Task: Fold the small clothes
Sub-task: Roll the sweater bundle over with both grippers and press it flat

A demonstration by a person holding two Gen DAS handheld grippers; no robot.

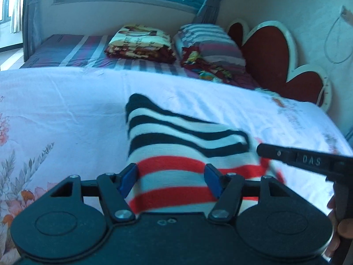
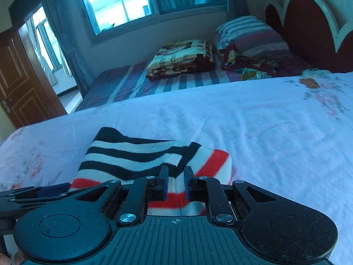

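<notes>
A small knitted garment with black, white and red stripes lies on the white floral bedsheet. My left gripper is open, its blue pads on either side of the garment's red-striped near end. My right gripper is nearly shut, its pads pinching a fold of the garment at its near right edge. The right gripper also shows in the left wrist view, at the garment's right side. The black-striped half is folded over the red-striped part.
Folded patterned blankets and a striped pillow lie on a striped bed behind. A red heart-shaped headboard stands at the right. A window and a wooden door are to the left.
</notes>
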